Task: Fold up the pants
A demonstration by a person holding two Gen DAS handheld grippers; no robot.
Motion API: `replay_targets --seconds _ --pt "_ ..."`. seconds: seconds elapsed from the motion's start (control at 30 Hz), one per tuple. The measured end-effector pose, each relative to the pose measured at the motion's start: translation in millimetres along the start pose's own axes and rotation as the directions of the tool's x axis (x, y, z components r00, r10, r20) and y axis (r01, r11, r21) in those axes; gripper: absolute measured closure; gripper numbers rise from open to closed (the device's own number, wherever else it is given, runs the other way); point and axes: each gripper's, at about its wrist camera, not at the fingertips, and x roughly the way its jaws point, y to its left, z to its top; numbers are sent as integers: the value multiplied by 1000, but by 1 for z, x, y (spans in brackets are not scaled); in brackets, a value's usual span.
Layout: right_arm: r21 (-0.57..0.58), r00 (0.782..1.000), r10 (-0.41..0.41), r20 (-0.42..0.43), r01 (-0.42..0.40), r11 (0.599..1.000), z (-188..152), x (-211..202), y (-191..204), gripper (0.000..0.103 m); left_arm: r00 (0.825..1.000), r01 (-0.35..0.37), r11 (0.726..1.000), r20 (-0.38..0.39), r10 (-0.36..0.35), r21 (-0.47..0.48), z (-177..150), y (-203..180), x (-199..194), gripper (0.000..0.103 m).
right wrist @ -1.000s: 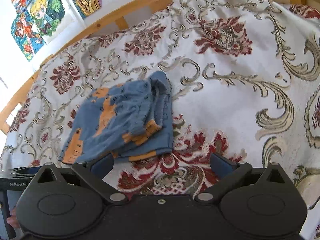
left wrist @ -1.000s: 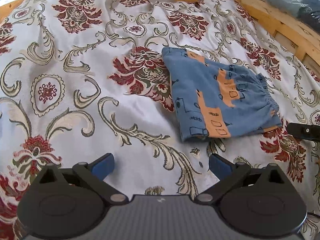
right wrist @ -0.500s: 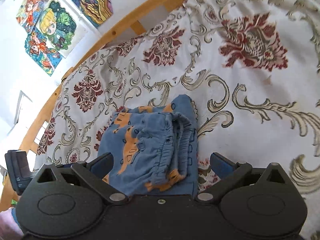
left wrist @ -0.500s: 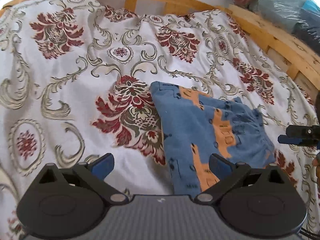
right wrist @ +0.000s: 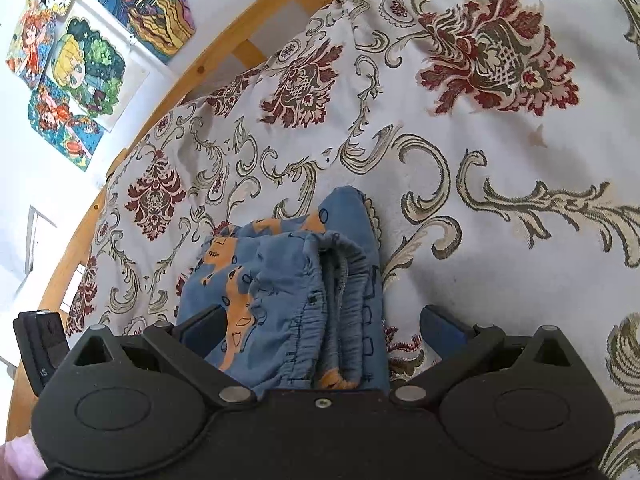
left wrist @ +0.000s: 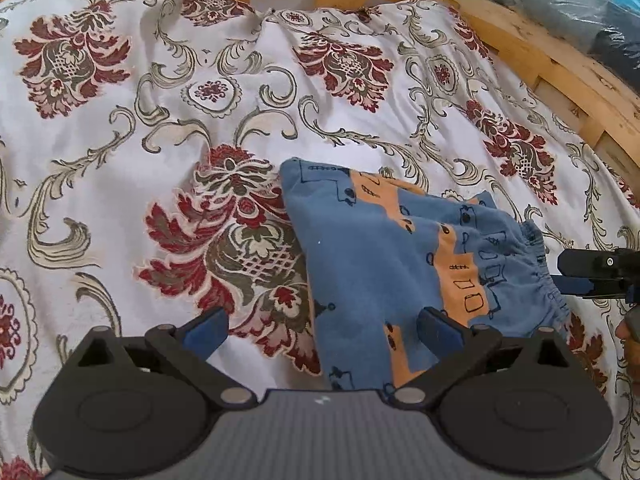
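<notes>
While both grippers' fingers (left wrist: 206, 326) gape wide, folded pants (left wrist: 384, 256) lie on floral bedspread (left wrist: 120, 160).

Pants (left wrist: 384, 264): near edge hidden behind left gripper (left wrist: 322, 326) body. Right gripper (left wrist: 592, 276) cut off at frame edge; jaw state unclear there.

A white bedspread (left wrist: 120, 200) patterned with red flowers and grey scrolls is spread ahead of the jaws. It is bordered by a wooden bed frame (left wrist: 540, 52). Colourful drawings (right wrist: 80, 64) are pinned far left.
</notes>
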Motion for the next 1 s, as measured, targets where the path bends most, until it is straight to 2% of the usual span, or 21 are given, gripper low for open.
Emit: replay_targets --seconds 0.47,0.6,0.7,0.83,0.87,0.93,1.0 --pt "-32 999 33 16 -33 999 1 1 0 1 1000 -3 1000 4 3 31 -3 0 1 1" --pt "-24 999 45 9 -44 999 2 3 -2 5 1000 11 1000 23 -11 13 -2 5 -3 3" --pt "-3 997 77 -2 -77 997 3 4 -4 27 999 53 998 13 -53 -18 -1 12 -4 14" --pt "-5 996 91 -22 -91 996 2 6 -5 29 994 111 993 0 -111 -48 -2 16 -3 32" --pt "13 994 104 -28 -103 995 2 7 -8 29 992 125 991 -5 -126 -45 -2 16 -3 40" --pt "75 989 140 -37 -137 988 4 7 -18 29 988 154 987 -21 -155 -37 -2 14 -1 49" --pt "142 983 177 -41 -170 975 5 6 -29 29 986 165 986 -31 -166 -36 -1 14 1 55"
